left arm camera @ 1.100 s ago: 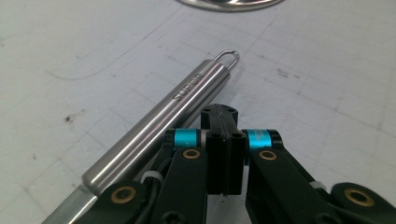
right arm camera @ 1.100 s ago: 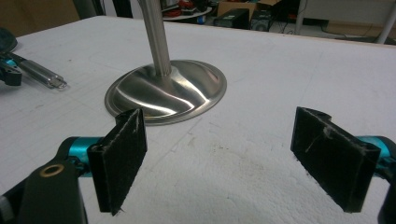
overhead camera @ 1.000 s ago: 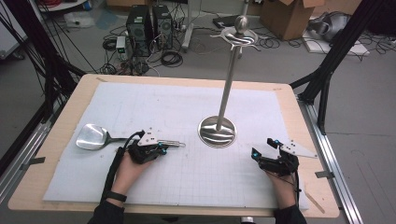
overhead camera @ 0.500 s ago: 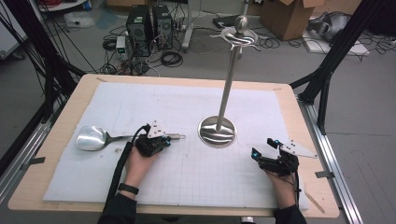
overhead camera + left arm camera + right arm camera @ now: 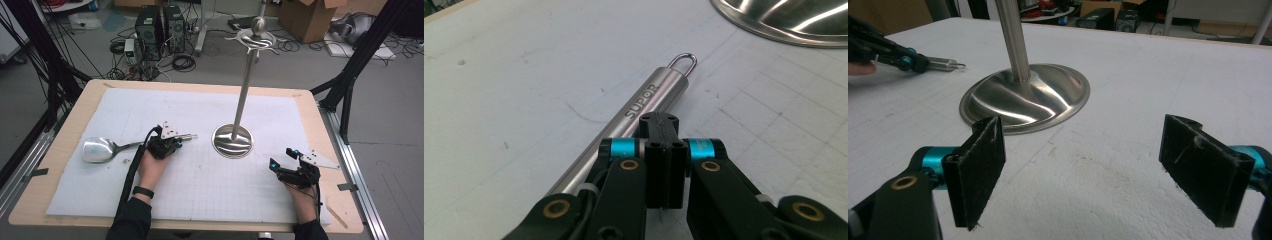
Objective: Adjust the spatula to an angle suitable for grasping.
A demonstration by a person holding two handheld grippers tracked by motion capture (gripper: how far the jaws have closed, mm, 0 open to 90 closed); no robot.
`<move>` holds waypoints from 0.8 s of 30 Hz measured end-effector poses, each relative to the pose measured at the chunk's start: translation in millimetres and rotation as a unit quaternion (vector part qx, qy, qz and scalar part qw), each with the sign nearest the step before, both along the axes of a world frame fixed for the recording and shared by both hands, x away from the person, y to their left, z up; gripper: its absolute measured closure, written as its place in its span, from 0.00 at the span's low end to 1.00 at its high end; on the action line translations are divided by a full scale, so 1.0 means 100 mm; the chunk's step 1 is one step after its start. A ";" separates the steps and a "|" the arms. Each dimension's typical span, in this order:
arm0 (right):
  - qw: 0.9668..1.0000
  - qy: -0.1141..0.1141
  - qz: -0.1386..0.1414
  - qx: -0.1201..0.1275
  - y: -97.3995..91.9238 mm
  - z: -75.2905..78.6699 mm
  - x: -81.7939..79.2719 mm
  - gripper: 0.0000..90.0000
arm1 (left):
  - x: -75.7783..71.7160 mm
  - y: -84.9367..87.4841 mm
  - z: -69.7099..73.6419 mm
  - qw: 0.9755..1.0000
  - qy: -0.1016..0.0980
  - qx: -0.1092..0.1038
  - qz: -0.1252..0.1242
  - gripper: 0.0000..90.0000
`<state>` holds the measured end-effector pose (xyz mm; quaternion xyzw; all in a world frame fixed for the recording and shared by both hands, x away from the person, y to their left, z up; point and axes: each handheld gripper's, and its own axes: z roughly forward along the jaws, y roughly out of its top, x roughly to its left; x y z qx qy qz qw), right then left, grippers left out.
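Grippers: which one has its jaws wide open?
The right gripper: its pads stand far apart over bare mat near the stand base. The left gripper is shut beside the ladle handle.

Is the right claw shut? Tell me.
No. In the right gripper view, the right claw stands wide open over bare white mat.

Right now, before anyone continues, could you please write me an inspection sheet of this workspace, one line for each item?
Surface: wooden table covered by a white gridded mat, with faint marks.
Job's things: steel ladle lying flat on the mat; hanging stand upright with a round base.
Clutter: nothing seen on the mat.
Grippers: left gripper with jaws shut above the ladle's handle; whether they pinch it, cannot tell. Right gripper open, holding nothing, resting near the mat's right edge.
Cables: black cable runs along the left forearm.
Surroundings: computer tower, loose floor cables, cardboard boxes behind the table.
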<state>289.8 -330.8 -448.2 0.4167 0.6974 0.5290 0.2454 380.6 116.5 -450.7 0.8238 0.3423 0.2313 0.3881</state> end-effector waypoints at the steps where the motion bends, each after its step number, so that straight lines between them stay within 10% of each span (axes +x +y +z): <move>1: 1.000 0.002 -0.001 0.000 0.00 0.00 0.00 0.20 | 0.01 0.00 0.00 1.000 0.000 -0.002 0.002 1.00; 9: 1.000 0.001 0.001 0.000 0.01 0.00 0.00 0.20 | -0.02 0.07 0.06 1.000 -0.005 -0.007 -0.012 1.00; 24: 1.000 0.000 0.002 -0.004 0.01 0.00 0.00 0.20 | -0.35 0.62 0.47 0.994 -0.038 -0.088 -0.050 0.84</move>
